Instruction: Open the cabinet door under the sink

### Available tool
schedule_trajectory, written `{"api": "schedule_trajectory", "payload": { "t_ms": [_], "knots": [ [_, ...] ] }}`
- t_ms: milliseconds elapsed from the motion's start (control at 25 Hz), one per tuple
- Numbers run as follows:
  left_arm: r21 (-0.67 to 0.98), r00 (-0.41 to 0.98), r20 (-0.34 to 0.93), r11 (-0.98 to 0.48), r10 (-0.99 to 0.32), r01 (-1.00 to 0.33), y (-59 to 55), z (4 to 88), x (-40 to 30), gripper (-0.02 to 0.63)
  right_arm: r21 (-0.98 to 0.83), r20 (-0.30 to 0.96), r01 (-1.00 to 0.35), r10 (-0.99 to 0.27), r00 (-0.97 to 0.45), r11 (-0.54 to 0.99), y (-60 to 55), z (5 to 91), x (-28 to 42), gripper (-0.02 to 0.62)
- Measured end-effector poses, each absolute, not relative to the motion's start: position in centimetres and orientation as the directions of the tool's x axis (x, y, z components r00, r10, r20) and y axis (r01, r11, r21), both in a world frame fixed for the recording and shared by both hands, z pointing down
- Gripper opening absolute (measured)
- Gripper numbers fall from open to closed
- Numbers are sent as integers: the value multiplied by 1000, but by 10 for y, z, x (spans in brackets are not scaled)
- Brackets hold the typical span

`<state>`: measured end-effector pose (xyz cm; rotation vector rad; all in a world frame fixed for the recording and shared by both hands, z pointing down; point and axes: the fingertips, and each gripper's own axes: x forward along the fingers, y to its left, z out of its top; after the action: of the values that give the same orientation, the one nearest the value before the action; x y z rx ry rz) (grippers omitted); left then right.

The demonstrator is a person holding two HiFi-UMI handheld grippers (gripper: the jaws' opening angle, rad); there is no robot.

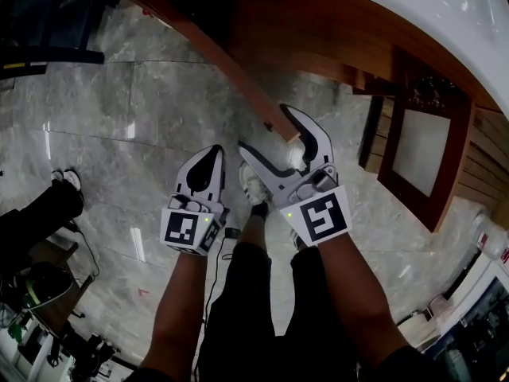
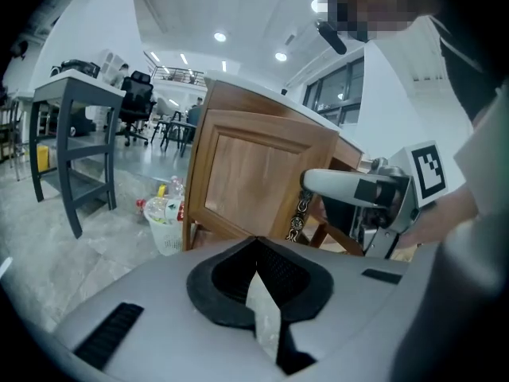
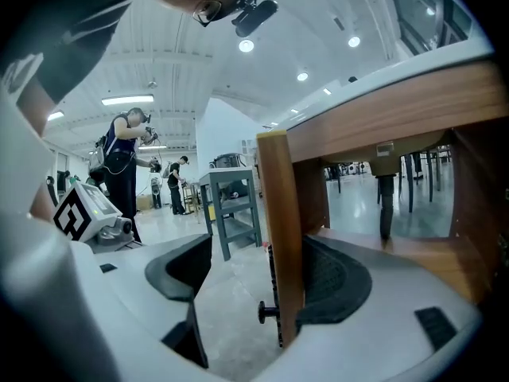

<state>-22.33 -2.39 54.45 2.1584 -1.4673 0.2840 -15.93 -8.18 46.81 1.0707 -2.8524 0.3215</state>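
The cabinet door [image 3: 280, 213] stood open below the worktop [image 1: 413, 6] edge. The right gripper [image 3: 256, 249] was spread, straddling the door's free edge beside its knob [image 3: 266, 313]. The left gripper [image 2: 256, 243] was pressed together, empty.

Floor [image 1: 119, 110]: grey marble-pattern tiles, glossy, thin joints visible, bright streaks of reflected ceiling light.

Head view, standing on it:
- the wearer's white shoe [image 1: 253, 183], straight below the camera
- a second person's light shoes [image 1: 65, 179], at the left edge

Left gripper view:
- wooden cabinet [image 2: 262, 181], resting on the floor
- white waste basket [image 2: 165, 228], filled with bottles, just beside the cabinet's near corner
- dark grey frame table [image 2: 73, 146] on legs, well apart to the left

Right gripper view:
- grey table [image 3: 235, 205] with a lower shelf, standing on the same tiles
- people [image 3: 127, 173] standing further back
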Motion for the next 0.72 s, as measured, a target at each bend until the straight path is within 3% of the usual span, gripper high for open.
{"api": "schedule_trajectory", "payload": {
  "t_ms": [320, 720],
  "knots": [
    [357, 327, 434, -172, -840, -918, -21, 548, -246, 21, -167, 182, -652, -626, -758, 740, -66, 473, -171, 327],
    [309, 230, 444, -93, -866, -946, -11, 547, -279, 21, -182, 225, -642, -604, -765, 745, -40, 480, -194, 327]
  ]
}}
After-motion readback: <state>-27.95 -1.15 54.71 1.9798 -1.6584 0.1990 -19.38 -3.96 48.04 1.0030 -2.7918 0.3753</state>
